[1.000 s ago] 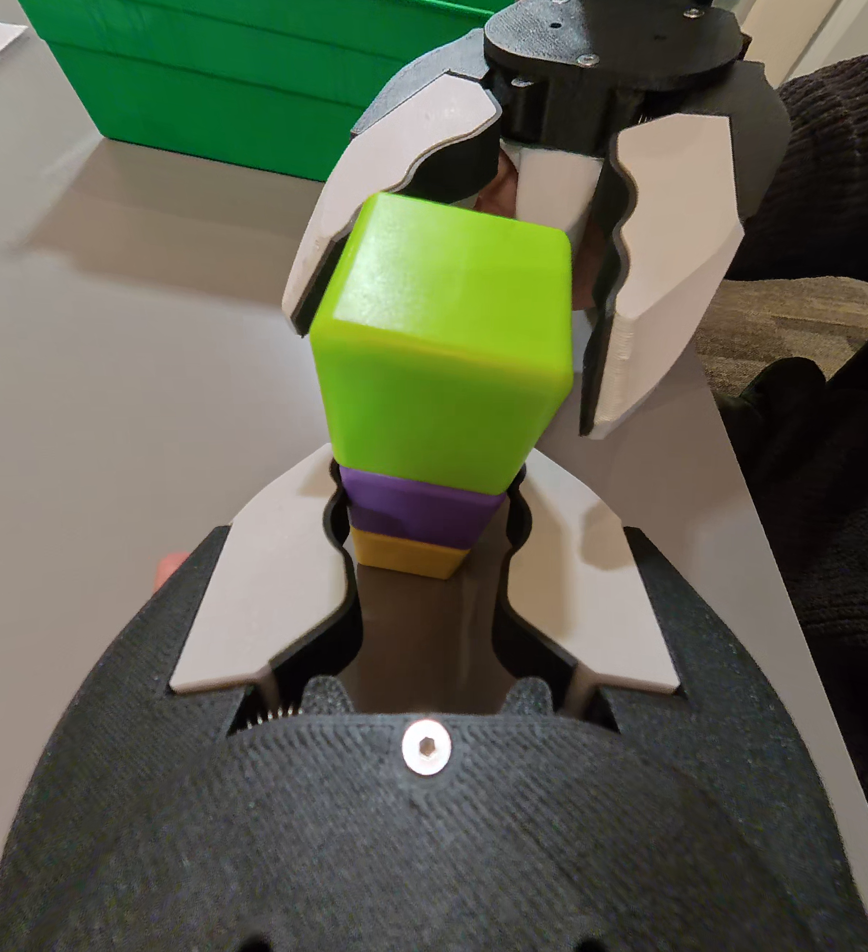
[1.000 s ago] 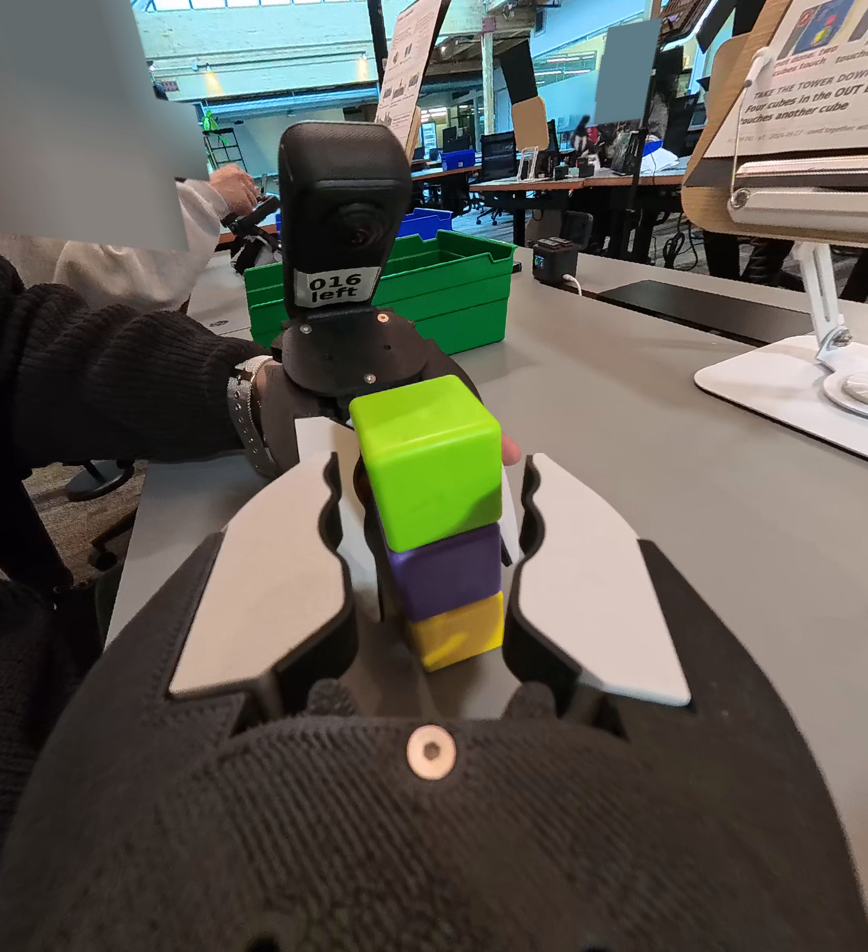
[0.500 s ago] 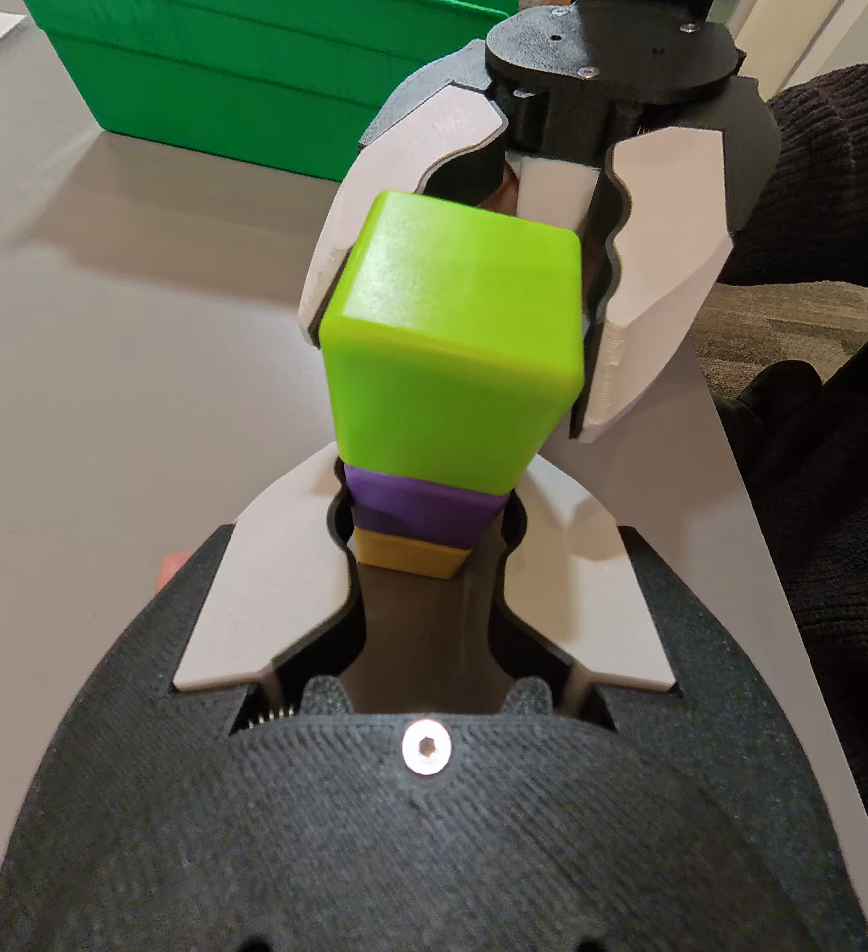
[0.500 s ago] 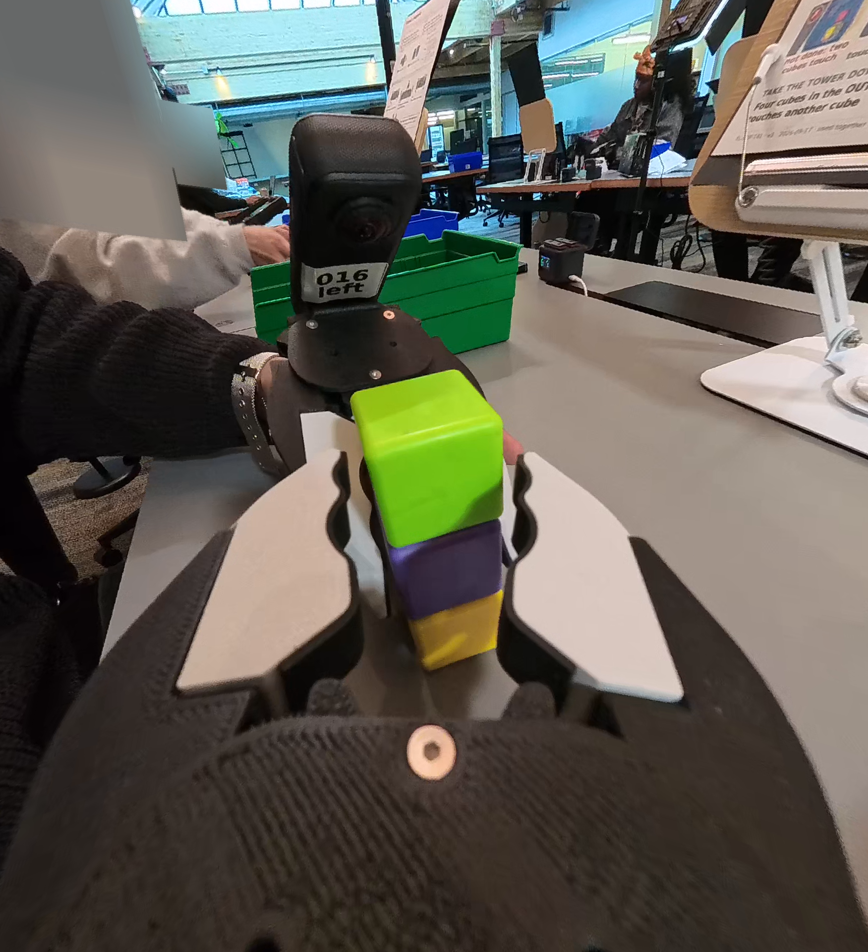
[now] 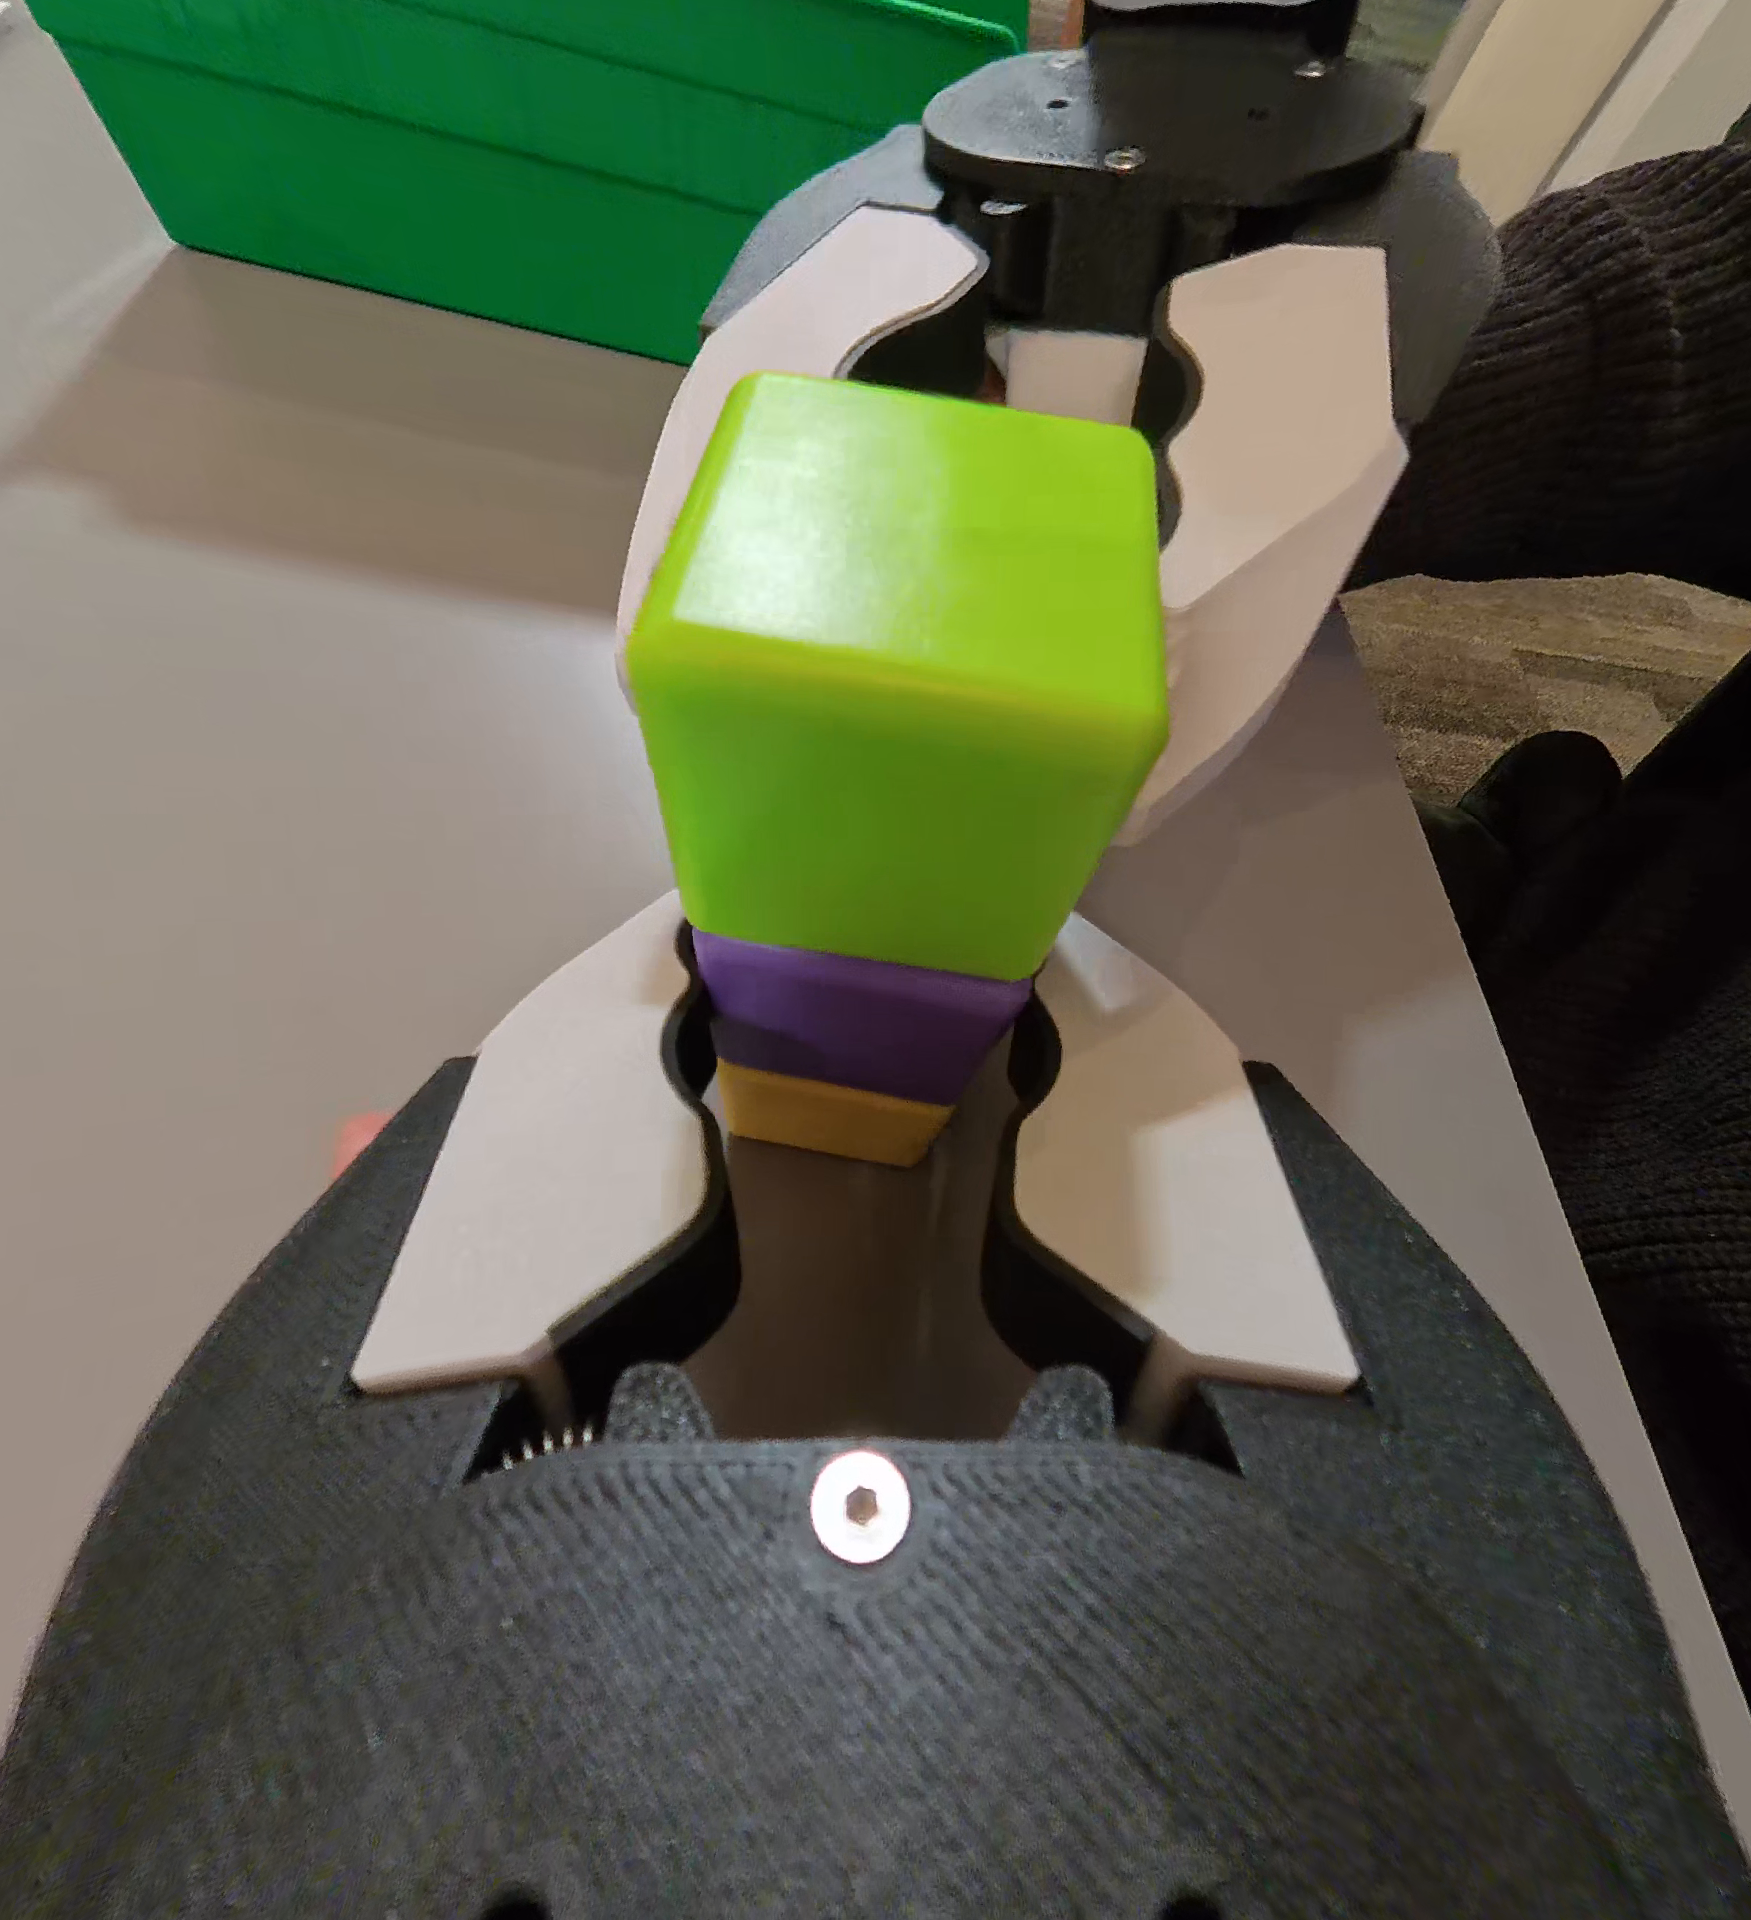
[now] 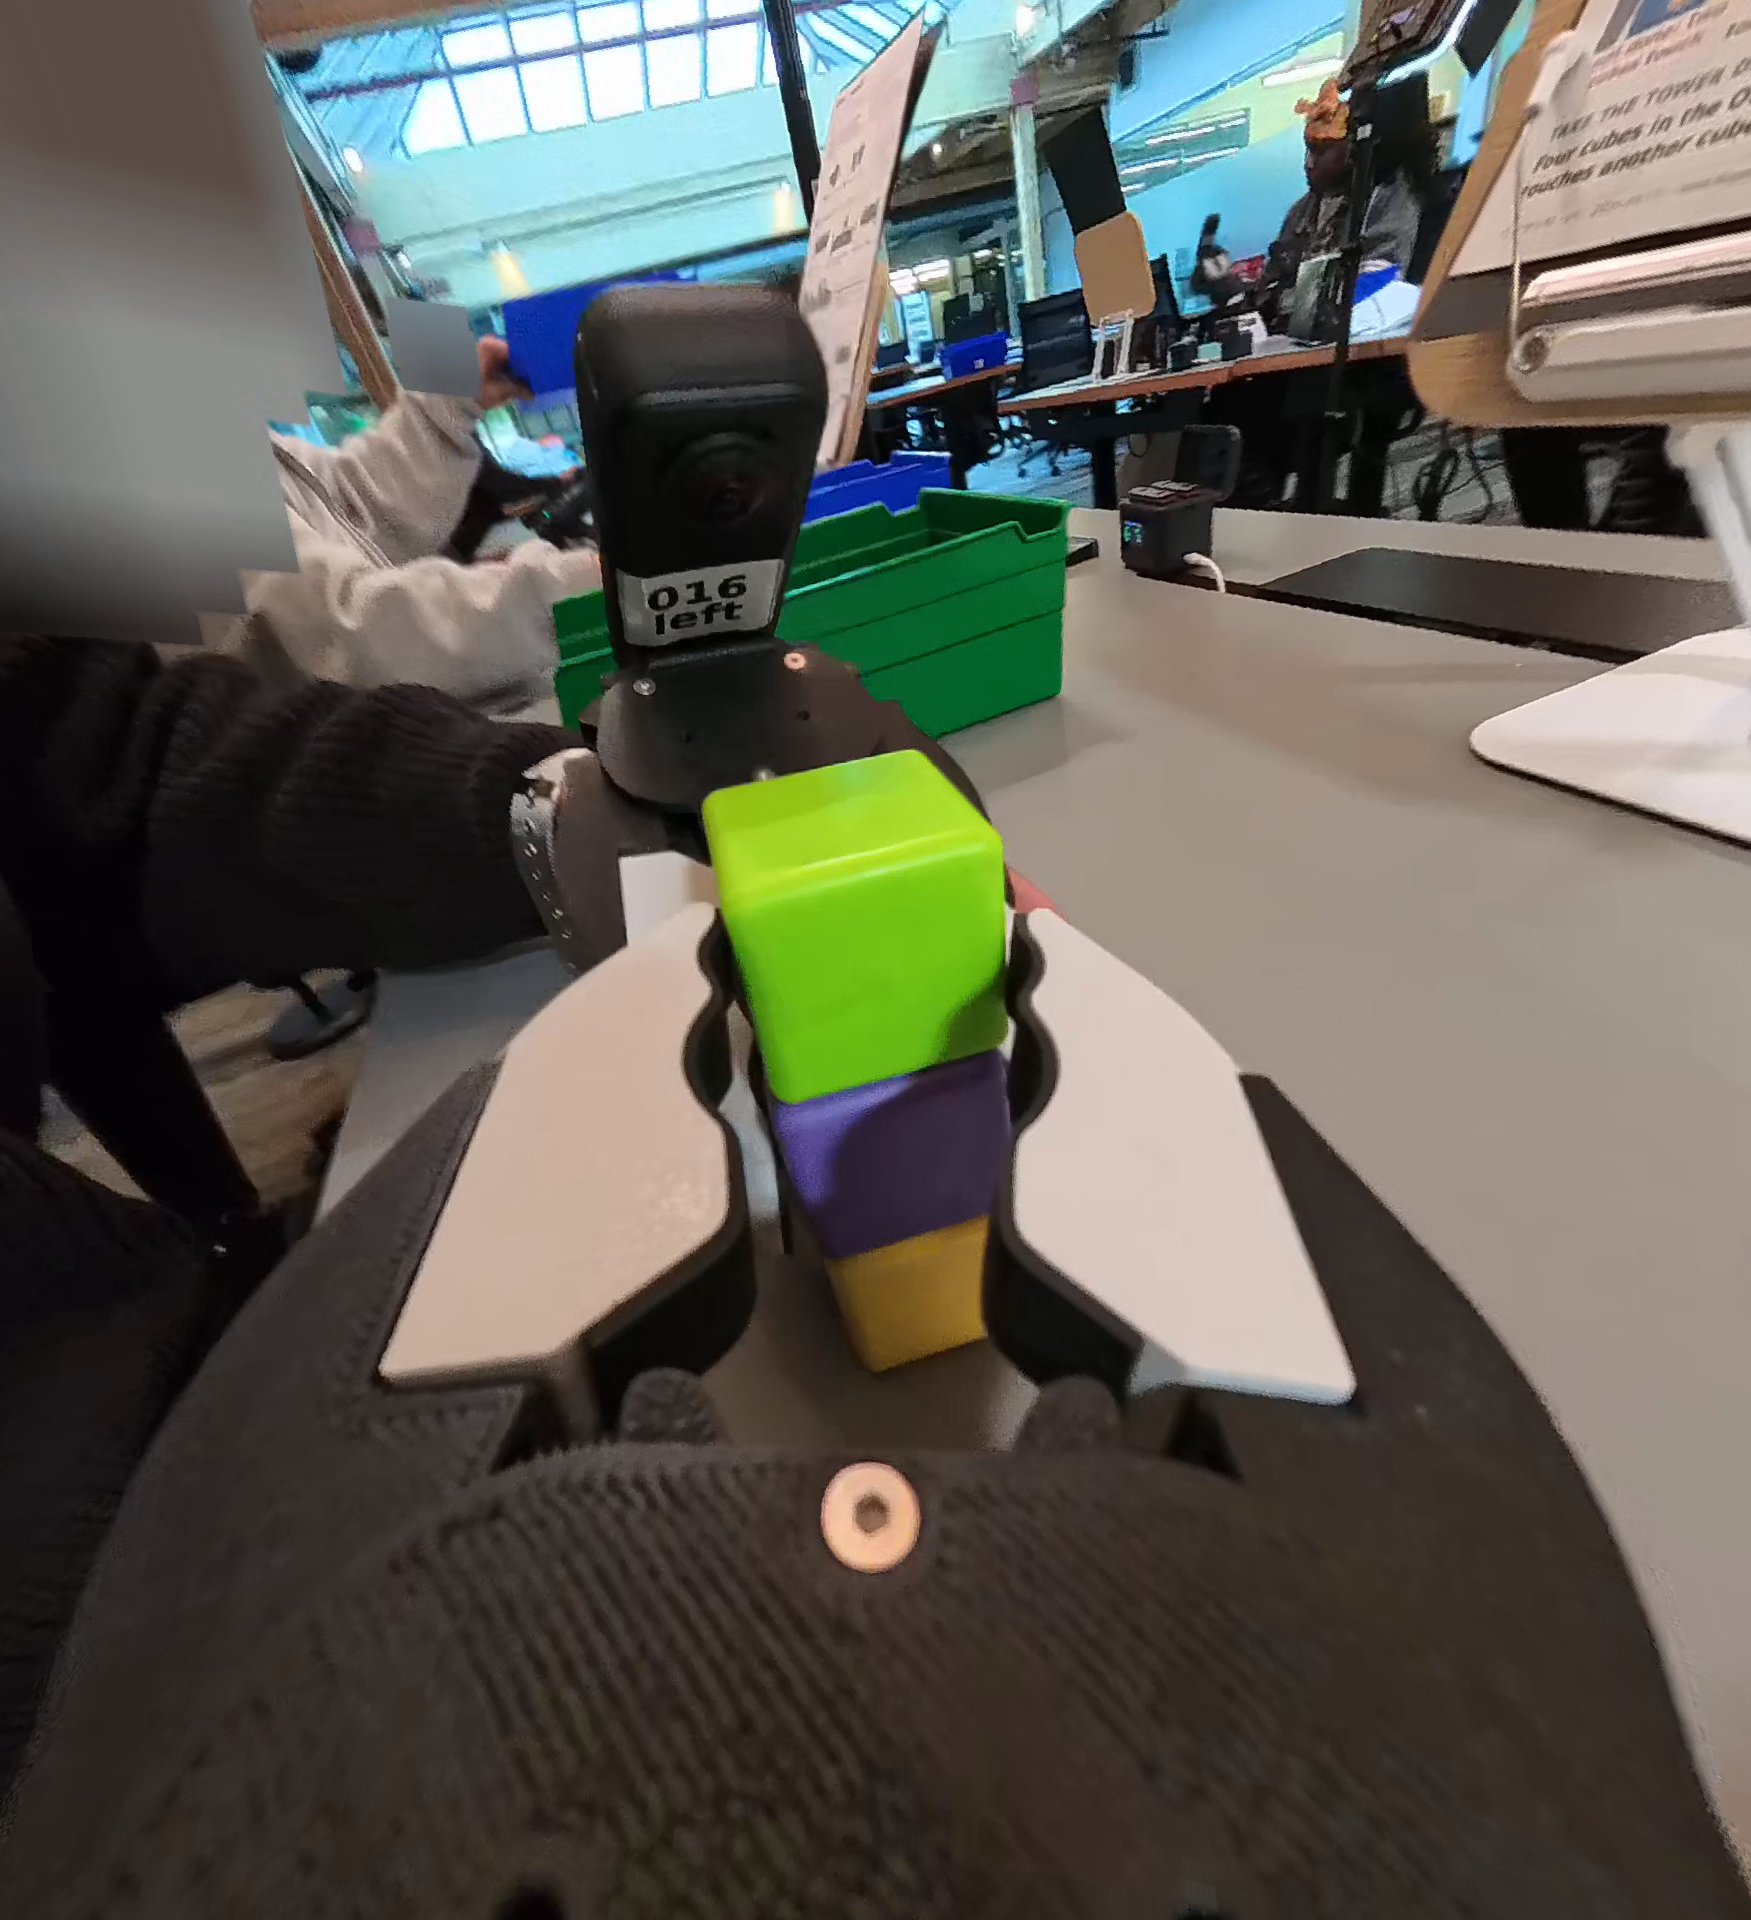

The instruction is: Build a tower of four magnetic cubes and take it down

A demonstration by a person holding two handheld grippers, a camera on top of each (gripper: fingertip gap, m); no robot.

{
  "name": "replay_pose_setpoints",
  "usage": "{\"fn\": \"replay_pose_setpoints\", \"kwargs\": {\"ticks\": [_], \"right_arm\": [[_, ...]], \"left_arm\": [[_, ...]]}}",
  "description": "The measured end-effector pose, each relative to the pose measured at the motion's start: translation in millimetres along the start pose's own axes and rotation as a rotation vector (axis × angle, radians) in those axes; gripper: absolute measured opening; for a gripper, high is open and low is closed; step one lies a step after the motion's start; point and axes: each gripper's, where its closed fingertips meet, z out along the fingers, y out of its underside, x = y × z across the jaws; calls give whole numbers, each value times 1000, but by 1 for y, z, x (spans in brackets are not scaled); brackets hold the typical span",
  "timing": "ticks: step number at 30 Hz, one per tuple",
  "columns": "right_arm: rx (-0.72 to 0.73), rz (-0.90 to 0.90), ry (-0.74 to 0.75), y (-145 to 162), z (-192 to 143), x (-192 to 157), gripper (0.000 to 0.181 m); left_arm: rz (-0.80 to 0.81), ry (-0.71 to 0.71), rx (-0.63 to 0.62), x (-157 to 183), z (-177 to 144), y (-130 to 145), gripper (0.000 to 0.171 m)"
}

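A three-cube tower stands on the grey desk (image 6: 1370,935): a glossy lime-green cube (image 5: 902,675) on top, a purple cube (image 5: 850,1029) beneath it, a yellow cube (image 5: 829,1127) at the bottom. The left gripper (image 5: 855,1029) clasps the purple cube. The right gripper (image 6: 866,997) seems clenched on the green cube, though contact is hard to confirm. A green bin (image 6: 944,623) sits behind the tower.
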Motion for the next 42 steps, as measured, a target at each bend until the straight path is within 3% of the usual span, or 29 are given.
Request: {"fn": "replay_pose_setpoints", "kwargs": {"ticks": [4,12,17,21,26,30,32,34,37,42], "right_arm": [[34,102,-49,-4,-1,0,50],[67,99,-52,-13,-3,-1,49],[201,141,-69,-47,-21,1,48],[230,48,-7,-80,-44,7,48],[235,-139,211,-131,-108,36,48],[81,-213,583,-140,-185,98,48],[-78,-184,794,-122,-230,138,48],[-294,-86,958,-86,-272,173,48],[-560,66,1095,-32,-314,208,49],[-819,215,1170,18,-338,243,49]], "left_arm": [[18,-24,-8,-1,1,1,54],[16,-27,-8,-1,1,1,54],[13,-25,-8,-2,1,1,54],[12,-23,-8,-1,1,1,54],[12,-23,-9,-1,1,1,54],[11,-21,-10,-1,1,1,54],[12,-23,-11,-2,1,1,55],[15,-28,-16,-2,2,2,54],[20,-37,-30,-2,3,3,54],[23,-44,-32,-3,3,4,54]]}}
